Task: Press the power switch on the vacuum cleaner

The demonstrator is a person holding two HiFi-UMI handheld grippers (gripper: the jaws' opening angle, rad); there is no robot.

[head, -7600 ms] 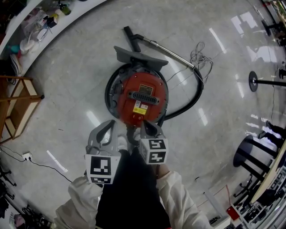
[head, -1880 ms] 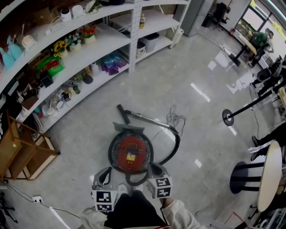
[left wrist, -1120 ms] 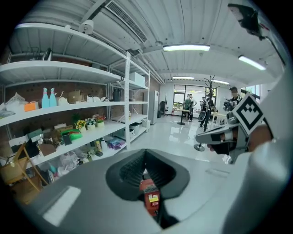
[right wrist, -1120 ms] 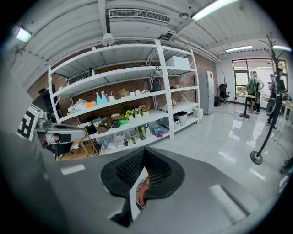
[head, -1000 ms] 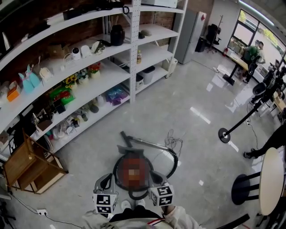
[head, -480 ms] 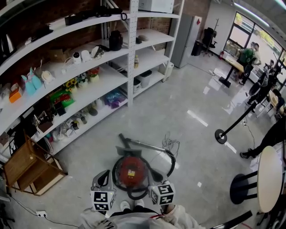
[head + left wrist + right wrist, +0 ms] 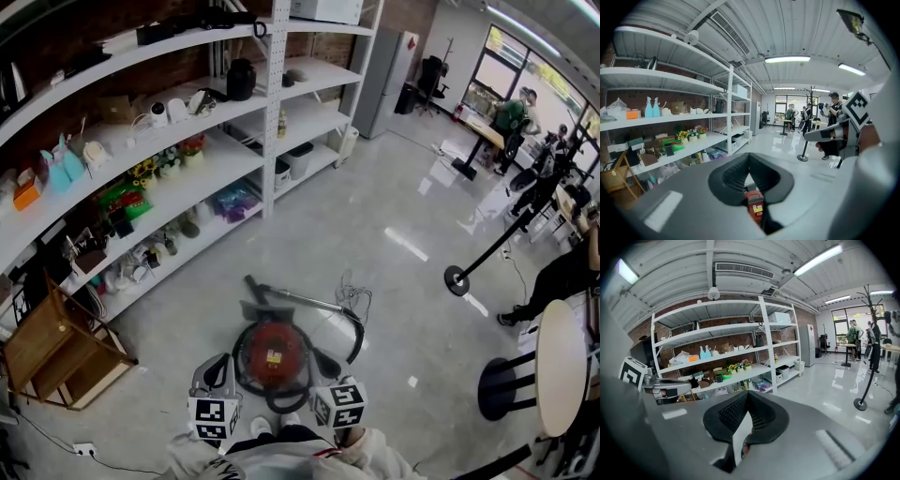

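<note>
Vacuum cleaner point(image 7: 272, 356) now shows small at lower centre of the head view, since the camera has risen away from it. Left gripper point(image 7: 217, 373) and right gripper point(image 7: 326, 370), both clenched and empty, are held clear of it. The switch press is probably finished.

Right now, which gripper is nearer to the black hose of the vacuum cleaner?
Right. The right gripper sits beside the curve of the black hose; the left gripper is on the other side of the vacuum cleaner.

red vacuum cleaner point(image 7: 274, 354) with black hose point(image 7: 357, 336), white shelves point(image 7: 317, 118), pale grey glossy floor point(image 7: 394, 187), brown wooden rack point(image 7: 47, 342)
</note>
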